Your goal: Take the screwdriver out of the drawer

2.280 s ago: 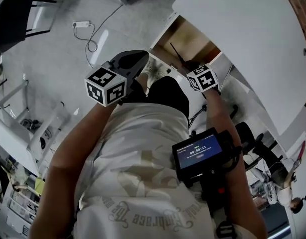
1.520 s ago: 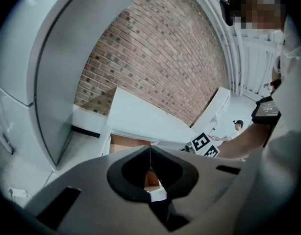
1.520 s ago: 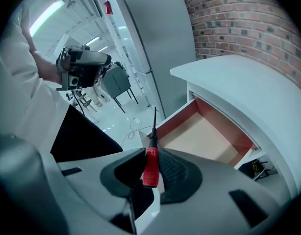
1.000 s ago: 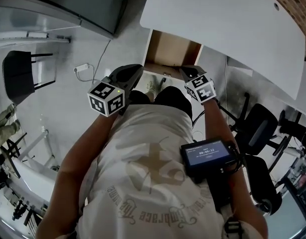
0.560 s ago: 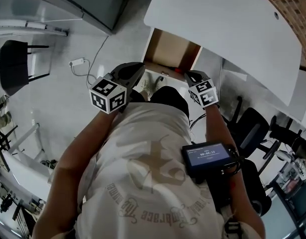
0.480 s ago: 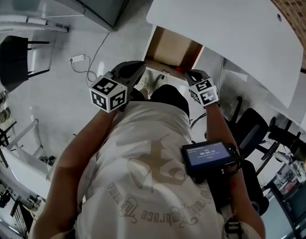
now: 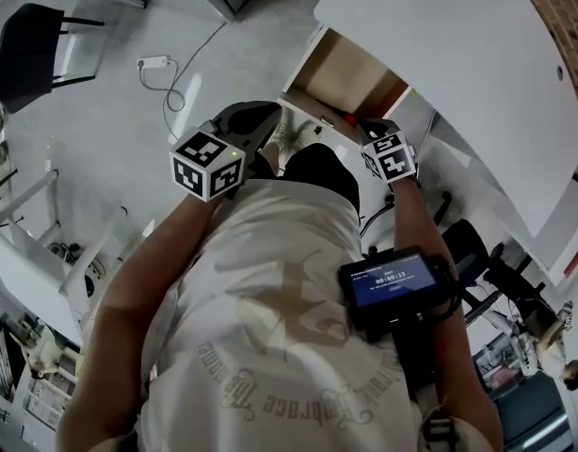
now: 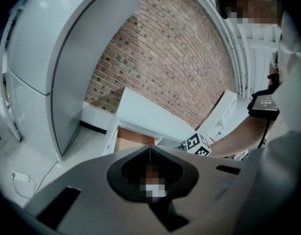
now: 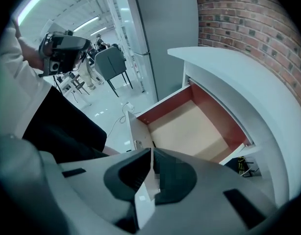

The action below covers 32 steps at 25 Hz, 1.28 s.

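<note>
White desk (image 7: 458,55) against a brick wall (image 8: 180,67); its drawer (image 9: 189,126) stands open, pale wood bottom, reddish inner walls; a person stands over it with a gripper in each hand; left gripper (image 8: 150,151) sits near the drawer's front left corner, jaws pressed together with nothing between them; right gripper (image 9: 151,153) points steeply down at the drawer's front edge, jaws also closed and empty; screwdriver (image 7: 348,119) (only a red bit of handle shows, head view) lies at the drawer's front, just beside the right gripper's tip, not gripped.
</note>
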### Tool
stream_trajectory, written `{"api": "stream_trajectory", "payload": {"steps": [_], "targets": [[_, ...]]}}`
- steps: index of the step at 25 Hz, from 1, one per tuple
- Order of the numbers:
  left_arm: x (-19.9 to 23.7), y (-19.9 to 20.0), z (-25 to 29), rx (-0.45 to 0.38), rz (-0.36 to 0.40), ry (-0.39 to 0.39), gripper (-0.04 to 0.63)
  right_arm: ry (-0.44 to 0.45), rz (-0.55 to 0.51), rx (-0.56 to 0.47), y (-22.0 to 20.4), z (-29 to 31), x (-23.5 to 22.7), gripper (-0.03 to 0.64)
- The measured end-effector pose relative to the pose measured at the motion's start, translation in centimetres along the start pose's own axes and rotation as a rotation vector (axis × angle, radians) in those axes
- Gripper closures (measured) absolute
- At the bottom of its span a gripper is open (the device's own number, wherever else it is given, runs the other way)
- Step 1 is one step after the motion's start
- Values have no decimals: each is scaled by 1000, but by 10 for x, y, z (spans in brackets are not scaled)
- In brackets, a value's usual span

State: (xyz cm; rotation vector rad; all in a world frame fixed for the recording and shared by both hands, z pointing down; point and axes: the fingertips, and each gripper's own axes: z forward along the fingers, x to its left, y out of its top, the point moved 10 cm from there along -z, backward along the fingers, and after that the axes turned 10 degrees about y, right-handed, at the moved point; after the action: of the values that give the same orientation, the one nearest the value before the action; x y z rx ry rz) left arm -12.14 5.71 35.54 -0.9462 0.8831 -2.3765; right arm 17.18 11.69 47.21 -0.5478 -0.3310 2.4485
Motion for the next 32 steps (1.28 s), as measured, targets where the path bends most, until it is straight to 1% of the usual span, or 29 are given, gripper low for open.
{"api": "stream_trajectory", "payload": {"steps": [2,5,10,16,21,23,25,27,32], "targets": [[-1,-4,-5,-4,-18,17,572,6,-16,35,3,5,-4,592],[-4,-10,-12,-13,-41,43,572,40,-58,83,7,13,-8,591],[20,-36,9,-20,-118,89,572,111,-128,164,10,60,-35,591],[11,-48,2,-32,-171,136,572,141,-194,220,17,69,-42,589],[0,-54,-5,-40,-204,156,572,155,-224,232,26,73,-43,589],[-3,-55,-9,-43,-213,162,572,162,-257,245,32,74,-41,589],[-8,-57,-12,-43,-224,166,572,169,-309,280,33,76,-40,586],[-14,-61,-12,-39,-232,165,572,177,-343,315,29,78,-40,537],[-20,-58,-14,-30,-238,158,571,182,-350,362,36,80,-46,534]]}}
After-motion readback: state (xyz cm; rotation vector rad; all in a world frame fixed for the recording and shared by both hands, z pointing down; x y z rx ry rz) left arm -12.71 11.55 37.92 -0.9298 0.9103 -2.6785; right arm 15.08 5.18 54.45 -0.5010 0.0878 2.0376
